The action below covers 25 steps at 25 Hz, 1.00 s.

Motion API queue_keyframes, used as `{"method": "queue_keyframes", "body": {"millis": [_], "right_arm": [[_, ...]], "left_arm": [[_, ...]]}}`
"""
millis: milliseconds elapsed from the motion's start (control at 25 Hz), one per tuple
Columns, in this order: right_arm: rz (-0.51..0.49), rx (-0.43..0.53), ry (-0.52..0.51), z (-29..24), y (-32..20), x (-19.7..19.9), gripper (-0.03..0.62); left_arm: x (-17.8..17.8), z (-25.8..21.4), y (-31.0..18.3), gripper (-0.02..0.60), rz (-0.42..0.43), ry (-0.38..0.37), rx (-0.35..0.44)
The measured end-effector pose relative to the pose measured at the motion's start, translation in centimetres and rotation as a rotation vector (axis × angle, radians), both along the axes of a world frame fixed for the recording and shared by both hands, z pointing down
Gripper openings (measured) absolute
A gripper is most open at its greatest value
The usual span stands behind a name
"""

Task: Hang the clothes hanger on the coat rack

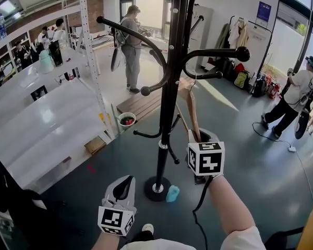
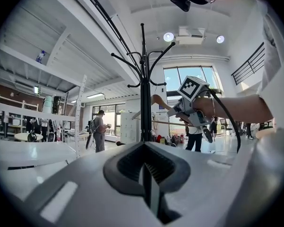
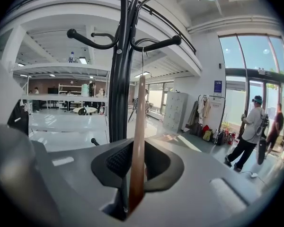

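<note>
While we are standing at the black coat rack point(image 1: 169, 87), we are holding the right gripper point(image 1: 202, 137) up just right of its pole. Its jaws are pinching the lower end of the wooden clothes hanger point(image 3: 137, 141). The hanger is rising edge-on and nearly upright from the jaws. Its thin metal hook point(image 3: 143, 63) is reaching a curved rack arm point(image 3: 156, 44), though we cannot tell whether it is resting over it. We are keeping the left gripper point(image 1: 126, 181) low and nearer us, left of the rack's round base point(image 1: 157, 188), with its jaws pressed together on nothing. A small light-blue object point(image 1: 172, 193) is lying just right of the base.
</note>
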State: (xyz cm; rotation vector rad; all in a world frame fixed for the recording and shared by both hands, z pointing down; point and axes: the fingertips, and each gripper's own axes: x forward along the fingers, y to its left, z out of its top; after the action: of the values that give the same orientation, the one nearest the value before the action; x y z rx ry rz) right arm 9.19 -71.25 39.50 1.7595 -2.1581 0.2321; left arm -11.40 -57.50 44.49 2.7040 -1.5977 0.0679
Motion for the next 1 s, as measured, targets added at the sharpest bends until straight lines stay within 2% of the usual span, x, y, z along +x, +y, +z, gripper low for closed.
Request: {"method": "queue_keyframes", "body": {"millis": [200, 320, 440, 560, 720, 800, 880, 1000], "right_arm": [[0.003, 0.053, -0.069, -0.8, 0.3, -0.2, 0.109], [-0.014, 0.068, -0.099, -1.2, 0.5, -0.4, 0.173], [-0.028, 0.105, -0.136, -1.5, 1.1, -0.4, 0.27], [-0.04, 0.179, -0.168, -3.3, 2.4, -0.2, 0.304], [-0.045, 0.3, -0.149, -6.4, 5.1, 0.4, 0.296], [-0.039, 0.369, -0.134, -7.6, 6.9, 1.0, 0.246], [-0.033, 0.43, -0.133, -8.3, 8.9, 1.6, 0.168], [-0.035, 0.486, -0.149, -7.9, 12.1, 2.2, 0.087]], "left_arm": [[0.2, 0.1, 0.4, 0.0, -0.001, 0.002, -0.003], [0.3, 0.2, 0.7, 0.0, 0.0, 0.002, -0.006], [0.7, 0.4, 1.0, 0.0, 0.005, -0.001, -0.008], [0.9, 0.2, 1.2, 0.0, 0.007, 0.001, -0.004], [1.2, -0.8, 1.6, 0.0, 0.01, 0.007, 0.017], [1.6, -1.4, 2.0, 0.0, 0.017, 0.014, 0.033], [2.1, -2.1, 2.6, 0.0, 0.021, 0.019, 0.053], [2.9, -3.1, 3.9, 0.0, 0.023, 0.029, 0.08]]}}
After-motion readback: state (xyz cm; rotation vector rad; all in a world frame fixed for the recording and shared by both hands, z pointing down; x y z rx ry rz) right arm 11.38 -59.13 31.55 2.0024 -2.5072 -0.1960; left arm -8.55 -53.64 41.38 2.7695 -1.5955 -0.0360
